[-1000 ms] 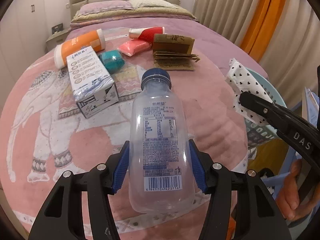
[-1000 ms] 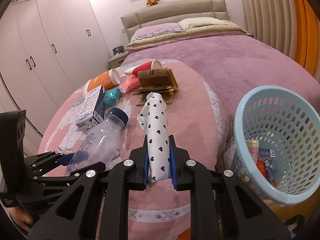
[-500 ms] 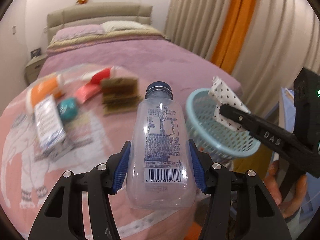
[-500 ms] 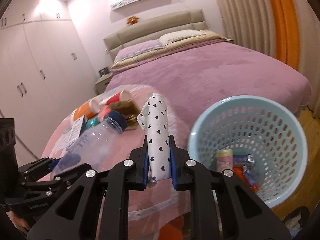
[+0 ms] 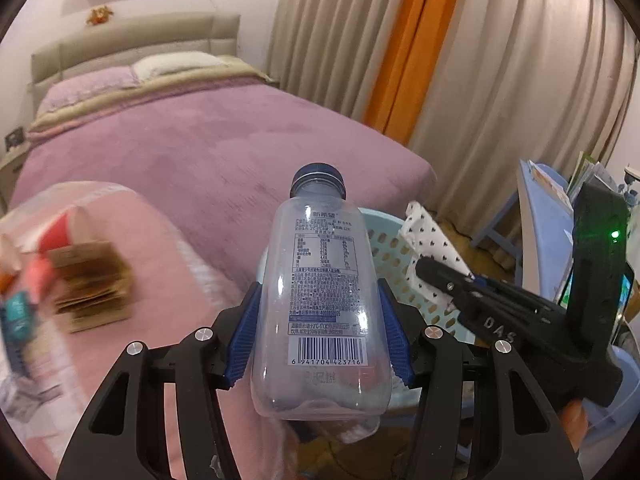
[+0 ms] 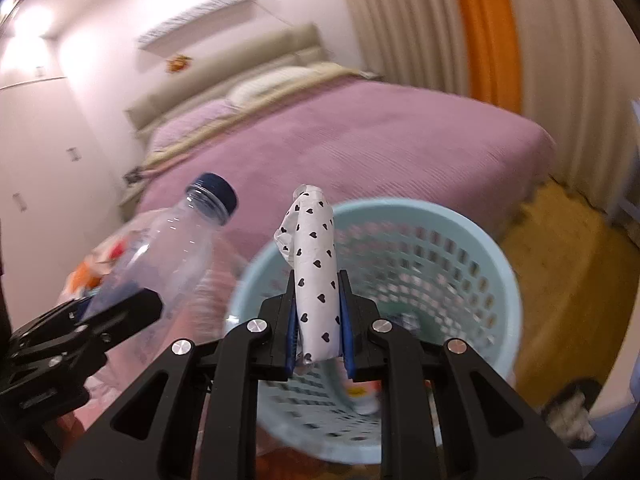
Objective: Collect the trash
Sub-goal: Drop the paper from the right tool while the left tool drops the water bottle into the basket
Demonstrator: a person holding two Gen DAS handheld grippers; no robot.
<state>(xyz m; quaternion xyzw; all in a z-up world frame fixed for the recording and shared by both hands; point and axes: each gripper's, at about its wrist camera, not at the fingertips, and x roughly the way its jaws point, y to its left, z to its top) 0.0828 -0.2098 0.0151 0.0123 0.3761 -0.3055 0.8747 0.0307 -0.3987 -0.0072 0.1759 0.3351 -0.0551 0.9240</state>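
My left gripper (image 5: pixel 320 320) is shut on a clear plastic bottle (image 5: pixel 322 300) with a blue cap, held upright in the air just left of a light blue perforated basket (image 5: pixel 400 280). The bottle also shows in the right wrist view (image 6: pixel 160 256). My right gripper (image 6: pixel 318 332) is shut on a white heart-print wrapper (image 6: pixel 314 280) and holds it over the basket (image 6: pixel 460 280), which holds some trash. The right gripper and wrapper (image 5: pixel 432 248) also show in the left wrist view, above the basket.
The basket stands on the floor at the foot of a bed with a purple cover (image 5: pixel 180 140). A folded brown cardboard piece (image 5: pixel 92 280) and other blurred items lie on a pink mat at left. Curtains and a blue rack (image 5: pixel 540 216) stand at right.
Both grippers have swung right from over the bed mat to the basket, carrying the bottle and the wrapper. The grips have not changed.
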